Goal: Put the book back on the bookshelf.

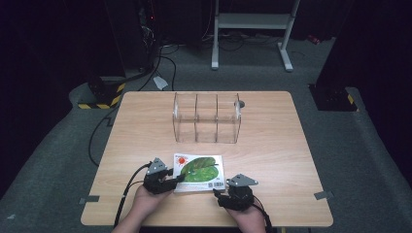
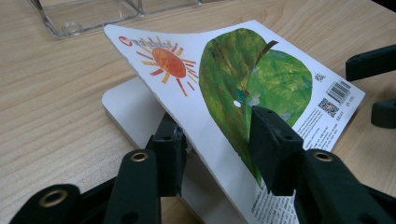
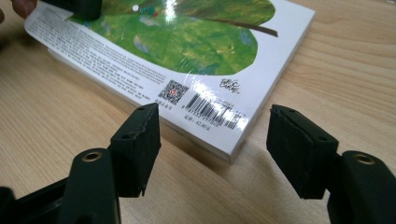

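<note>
Near the table's (image 1: 272, 145) front edge we see the book (image 1: 200, 173). Left claw (image 2: 219, 144) pinches its lifted cover (leaf picture); right claw (image 3: 219, 149) gapes empty beside the barcode corner.

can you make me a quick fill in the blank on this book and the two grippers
1. The left gripper has its jaws on the book's front ____, lifting it off the pages.
2. The right gripper is ____, its jaws apart near the book's barcode corner.
3. The clear organizer behind the book has ____ compartments.
4. The picture on the book shows a big green ____.

Missing words: cover; open; three; leaf
</note>
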`<act>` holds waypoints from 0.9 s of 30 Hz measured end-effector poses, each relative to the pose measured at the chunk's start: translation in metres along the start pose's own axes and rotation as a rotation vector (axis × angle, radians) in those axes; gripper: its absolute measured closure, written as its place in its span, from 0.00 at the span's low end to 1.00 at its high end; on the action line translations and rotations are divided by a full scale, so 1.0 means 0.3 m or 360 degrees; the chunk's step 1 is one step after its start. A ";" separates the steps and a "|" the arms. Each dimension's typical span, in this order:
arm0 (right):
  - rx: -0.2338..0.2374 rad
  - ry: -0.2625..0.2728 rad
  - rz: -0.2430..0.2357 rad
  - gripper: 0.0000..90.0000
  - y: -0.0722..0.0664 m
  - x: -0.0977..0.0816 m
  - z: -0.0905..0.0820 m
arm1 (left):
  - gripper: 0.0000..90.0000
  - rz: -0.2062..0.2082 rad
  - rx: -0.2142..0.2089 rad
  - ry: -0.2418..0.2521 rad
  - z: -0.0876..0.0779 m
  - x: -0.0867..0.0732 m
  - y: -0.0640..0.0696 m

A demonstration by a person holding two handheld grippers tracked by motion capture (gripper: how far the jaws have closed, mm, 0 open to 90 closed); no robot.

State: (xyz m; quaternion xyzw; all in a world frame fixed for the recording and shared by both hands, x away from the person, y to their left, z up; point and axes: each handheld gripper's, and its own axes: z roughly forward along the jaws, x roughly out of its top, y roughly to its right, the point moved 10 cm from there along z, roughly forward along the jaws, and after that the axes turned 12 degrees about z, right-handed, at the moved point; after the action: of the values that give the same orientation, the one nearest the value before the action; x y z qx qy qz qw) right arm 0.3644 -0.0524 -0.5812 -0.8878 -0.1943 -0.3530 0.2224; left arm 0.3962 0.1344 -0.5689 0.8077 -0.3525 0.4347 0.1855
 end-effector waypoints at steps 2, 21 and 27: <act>0.0028 0.0016 0.0020 0.41 -0.001 0.007 -0.006 | 0.68 0.0020 -0.0009 0.0048 -0.013 0.014 0.006; -0.0012 0.0068 0.0063 0.31 0.012 0.085 -0.004 | 0.72 0.0256 0.0052 0.0148 -0.045 0.050 0.030; 0.0012 0.0104 0.0148 0.29 0.018 0.097 0.026 | 0.73 0.0310 0.0056 0.0195 -0.057 0.063 0.047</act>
State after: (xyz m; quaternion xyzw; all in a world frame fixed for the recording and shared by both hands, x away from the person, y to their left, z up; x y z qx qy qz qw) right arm 0.3911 -0.0473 -0.5669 -0.8831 -0.1467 -0.3702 0.2480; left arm 0.3832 0.1273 -0.5437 0.7447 -0.4097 0.5053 0.1494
